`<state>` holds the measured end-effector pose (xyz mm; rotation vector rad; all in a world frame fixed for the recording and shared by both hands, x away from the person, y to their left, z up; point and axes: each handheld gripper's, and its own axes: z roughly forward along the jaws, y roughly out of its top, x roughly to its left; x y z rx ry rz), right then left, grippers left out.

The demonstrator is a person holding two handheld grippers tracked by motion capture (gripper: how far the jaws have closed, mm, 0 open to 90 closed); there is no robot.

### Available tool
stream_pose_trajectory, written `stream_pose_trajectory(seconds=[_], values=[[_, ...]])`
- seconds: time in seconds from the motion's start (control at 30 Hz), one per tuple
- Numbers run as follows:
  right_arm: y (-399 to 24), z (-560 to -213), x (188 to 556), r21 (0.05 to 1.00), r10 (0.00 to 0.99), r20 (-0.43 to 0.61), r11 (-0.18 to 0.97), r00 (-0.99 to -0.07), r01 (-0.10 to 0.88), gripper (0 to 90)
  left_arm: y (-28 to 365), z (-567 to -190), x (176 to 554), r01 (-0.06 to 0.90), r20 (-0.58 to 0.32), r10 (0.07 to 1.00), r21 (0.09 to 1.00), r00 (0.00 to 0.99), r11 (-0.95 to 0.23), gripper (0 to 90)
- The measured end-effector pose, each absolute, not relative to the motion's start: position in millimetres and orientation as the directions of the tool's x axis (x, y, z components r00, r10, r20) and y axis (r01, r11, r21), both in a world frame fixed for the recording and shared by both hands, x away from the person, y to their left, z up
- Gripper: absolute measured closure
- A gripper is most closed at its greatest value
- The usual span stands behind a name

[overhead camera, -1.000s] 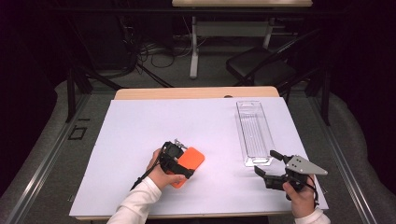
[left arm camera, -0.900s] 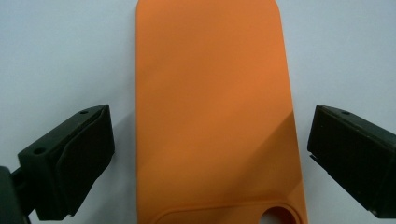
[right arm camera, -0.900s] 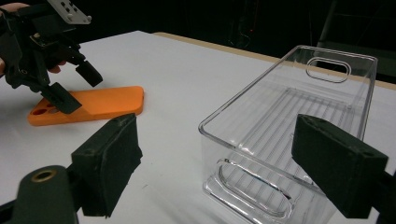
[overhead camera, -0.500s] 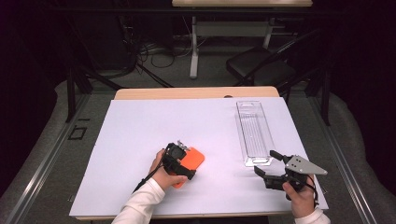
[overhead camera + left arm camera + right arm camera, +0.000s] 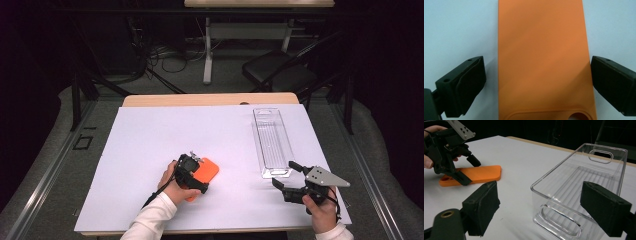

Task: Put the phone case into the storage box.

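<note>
The left gripper [image 5: 196,165] stands over the flat orange rubber-like case [image 5: 544,60], pointing down at it. Its two black jaws are spread on both sides of the case; one is clearly apart from the edge, the other sits just beside it, so nothing is grasped. The case lies flat on the white table cover [image 5: 150,145], near the person, left of the middle. At the right, the right gripper [image 5: 286,175] rests with jaws released wide, aiming at the near end of the long clear plastic tray [image 5: 272,140].
</note>
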<state>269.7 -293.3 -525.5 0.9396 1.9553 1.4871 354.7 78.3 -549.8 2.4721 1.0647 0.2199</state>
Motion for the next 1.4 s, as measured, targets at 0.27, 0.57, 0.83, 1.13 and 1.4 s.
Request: stream_pose_trajectory(seconds=[0.27,0.57,0.83,1.13,1.4], values=[[-293.7,-525.4,269.6,0.962,0.776,0.013,0.162,-0.630,0.219,14.4,77.2,-547.6,351.7,0.659,-0.031,0.725,0.444,0.688,-0.607,6.5],[-293.7,-525.4,269.7,0.962,0.777,0.012,0.163,-0.630,0.219,14.4,76.8,-545.9,350.1,0.663,-0.035,0.727,0.444,0.685,-0.603,11.4],[-293.7,-525.6,270.0,0.962,0.777,0.012,0.162,-0.629,0.219,14.4,76.6,-545.1,349.2,0.666,-0.034,0.733,0.446,0.680,-0.598,14.9],[-293.7,-525.7,270.2,0.962,0.777,0.011,0.164,-0.629,0.220,14.4,76.2,-544.8,350.0,0.673,-0.041,0.737,0.444,0.675,-0.591,15.6],[-293.8,-526.0,270.7,0.962,0.776,0.010,0.163,-0.630,0.217,14.4,76.0,-543.8,351.0,0.673,-0.037,0.735,0.437,0.677,-0.597,15.8]])
